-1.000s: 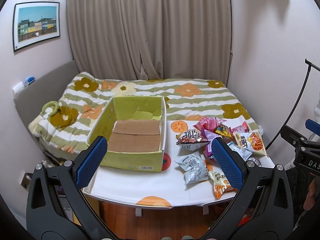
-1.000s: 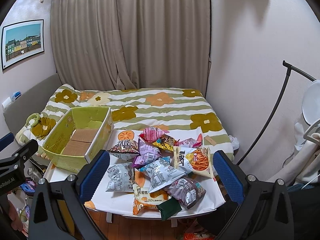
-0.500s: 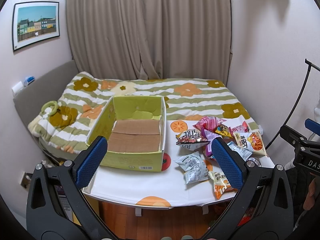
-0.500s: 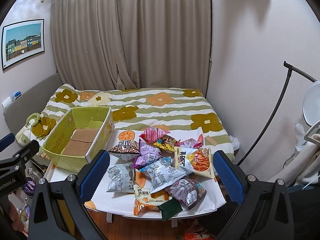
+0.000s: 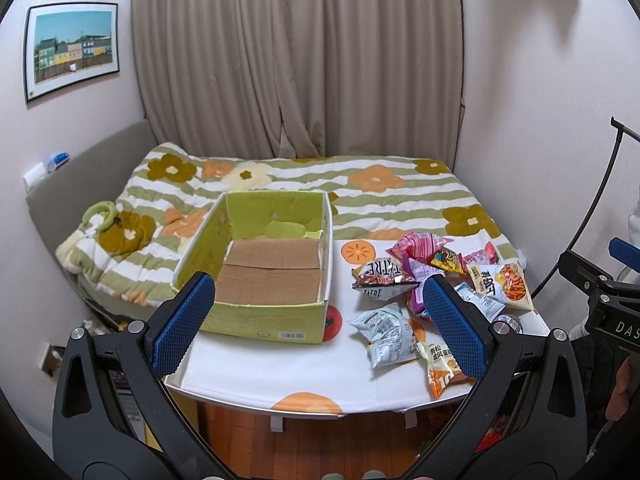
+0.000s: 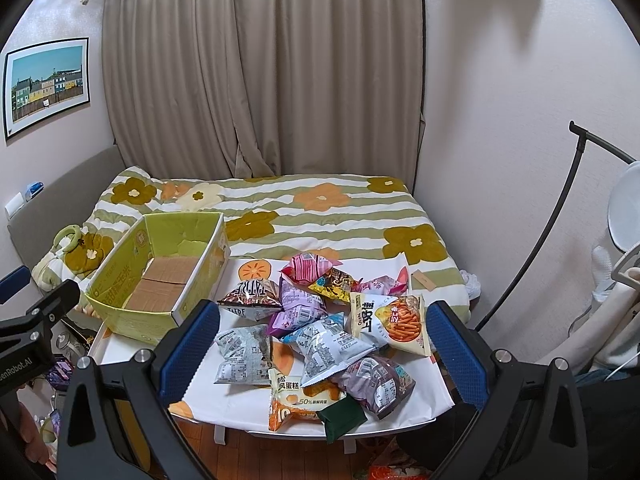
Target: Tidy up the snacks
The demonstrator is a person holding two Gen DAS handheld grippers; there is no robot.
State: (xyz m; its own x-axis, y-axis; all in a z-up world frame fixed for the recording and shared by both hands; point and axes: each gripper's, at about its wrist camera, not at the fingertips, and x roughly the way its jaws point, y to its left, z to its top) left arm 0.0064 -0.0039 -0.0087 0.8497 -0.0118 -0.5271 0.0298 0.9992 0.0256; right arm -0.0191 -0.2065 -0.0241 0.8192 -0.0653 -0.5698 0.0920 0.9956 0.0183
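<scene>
Jaws wide apart on both the left gripper (image 5: 318,316) and the right gripper (image 6: 326,338), nothing held, both hanging short of the worktop (image 5: 256,376). Nothing organized yet, judging by the layout: green box (image 5: 264,322) on the worktop's left side showing only bare cardboard floor. Snack bags (image 6: 320,320) all heaped in a loose pile to the right of the box, some overlapping, a dark green packet (image 6: 342,416) at the near edge. Whole pile left to move, presumably into the box.
</scene>
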